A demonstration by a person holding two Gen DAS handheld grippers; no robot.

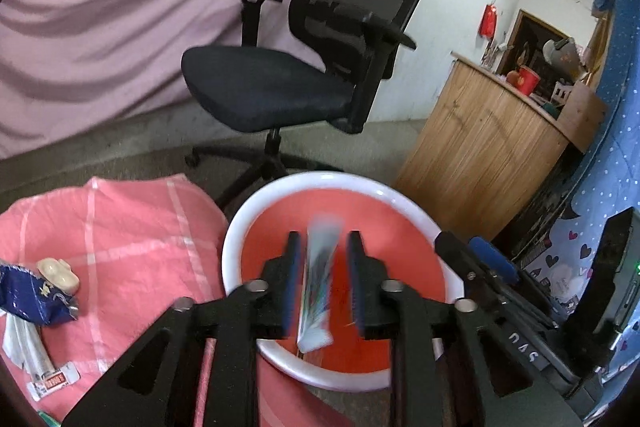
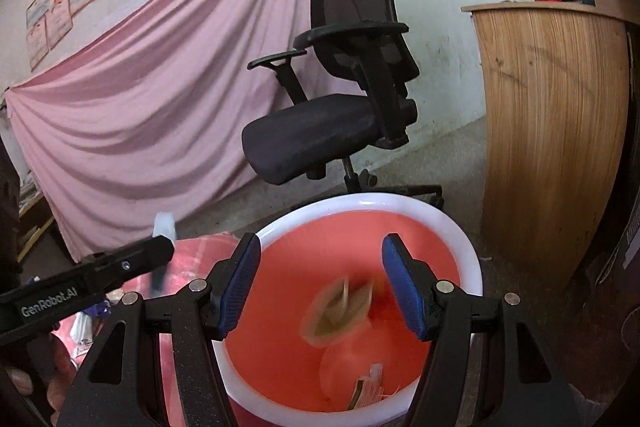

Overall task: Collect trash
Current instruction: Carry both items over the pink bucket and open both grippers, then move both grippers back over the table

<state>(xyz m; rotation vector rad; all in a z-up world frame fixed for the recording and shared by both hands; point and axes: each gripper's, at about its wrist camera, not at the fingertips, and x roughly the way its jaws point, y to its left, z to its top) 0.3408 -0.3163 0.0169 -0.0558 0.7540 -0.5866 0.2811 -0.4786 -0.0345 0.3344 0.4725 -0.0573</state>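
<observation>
While both tools hang over the red basin, its white rim directly beneath them, the layout reads as a drop-off: the basin sits low beside the pink cloth so trash can be carried a short way and let fall. Far left on that cloth, uncollected pieces remain: a blue wrapper, a cream-coloured small object just beside it, and white paper packaging below. Left hand-held gripper: jaws parted, blue pads clear of a long printed wrapper that sits blurred between them, so judged released and falling into the basin. Right hand-held gripper: jaws wide apart, nothing pressed between the pads; a blurred yellowish wrapper shows below them over the basin floor, probably also dropping. One more scrap of packaging already lies at the basin bottom. Office chair and wooden cabinet stand behind, uninvolved.
</observation>
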